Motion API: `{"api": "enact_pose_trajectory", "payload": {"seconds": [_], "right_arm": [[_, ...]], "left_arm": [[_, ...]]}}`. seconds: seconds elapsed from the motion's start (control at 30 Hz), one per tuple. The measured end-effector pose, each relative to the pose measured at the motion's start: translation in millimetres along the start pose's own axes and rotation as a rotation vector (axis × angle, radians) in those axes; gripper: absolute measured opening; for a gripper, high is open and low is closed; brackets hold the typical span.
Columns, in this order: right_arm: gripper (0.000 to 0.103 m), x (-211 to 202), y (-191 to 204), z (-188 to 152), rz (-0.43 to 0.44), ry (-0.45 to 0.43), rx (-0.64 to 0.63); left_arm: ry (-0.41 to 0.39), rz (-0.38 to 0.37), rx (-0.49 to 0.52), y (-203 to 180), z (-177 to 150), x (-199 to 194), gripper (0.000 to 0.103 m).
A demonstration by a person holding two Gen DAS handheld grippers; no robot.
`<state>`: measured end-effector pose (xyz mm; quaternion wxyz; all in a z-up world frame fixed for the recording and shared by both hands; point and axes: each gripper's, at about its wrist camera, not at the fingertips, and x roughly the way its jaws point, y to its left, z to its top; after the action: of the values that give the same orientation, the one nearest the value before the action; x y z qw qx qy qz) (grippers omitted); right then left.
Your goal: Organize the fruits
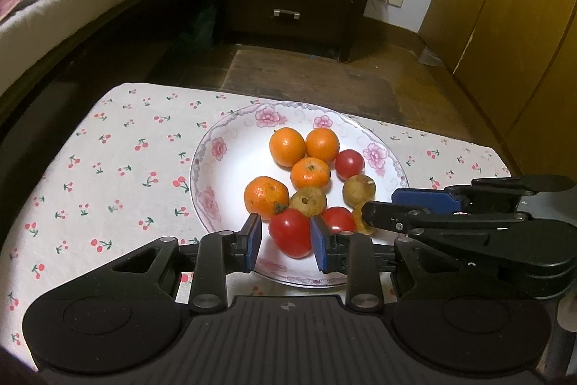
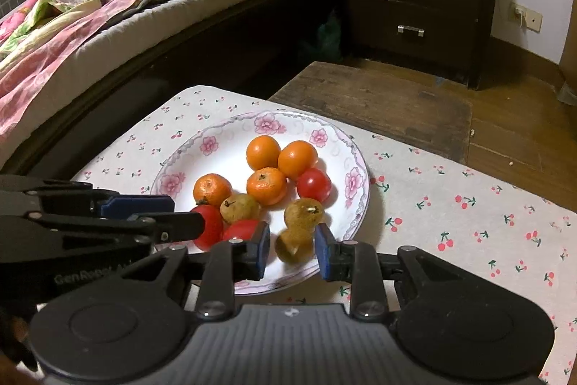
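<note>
A table under a white cloth (image 1: 119,147) printed with cherries carries a flowered plate (image 1: 220,168), which sits toward the cloth's far edge, its near rim under the two grippers. On the plate lie four oranges, three red tomatoes and three brownish-yellow round fruits, bunched in its right half.

The left gripper (image 1: 285,235) slants down over the plate's near rim, and its blue pads are clamped on a tomato (image 1: 290,233), one pad against each side, at the near edge of the pile. The right gripper (image 2: 293,245) tilts down at a like angle just beside it, toward the plate's near right rim, its pads pressed on a brownish fruit (image 2: 294,246). Each gripper's fingers reach sideways across the other's view, so the two tools stand close together, nearly touching. Beside the held tomato lie an orange (image 1: 266,196) and another brownish fruit (image 1: 307,201).
</note>
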<state>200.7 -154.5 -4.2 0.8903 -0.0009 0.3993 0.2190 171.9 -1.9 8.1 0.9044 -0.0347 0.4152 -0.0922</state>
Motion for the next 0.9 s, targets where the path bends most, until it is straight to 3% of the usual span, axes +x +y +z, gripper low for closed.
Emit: {"api": "enact_pose_trajectory", "payload": {"seconds": [0.1, 0.33, 0.9], "right_arm": [[0.047, 0, 1, 0, -0.005, -0.002, -0.002], [0.055, -4, 2, 0, -0.015, -0.002, 0.005], [0.058, -19, 6, -5, -0.033, -0.002, 0.030]], "left_arm": [[-0.004, 0.013, 0.012, -2, -1, -1, 0.039], [-0.014, 0.038, 0.003, 1, 0, -7, 0.044], [-0.031, 0.084, 0.012, -3, -5, -27, 0.064]]}}
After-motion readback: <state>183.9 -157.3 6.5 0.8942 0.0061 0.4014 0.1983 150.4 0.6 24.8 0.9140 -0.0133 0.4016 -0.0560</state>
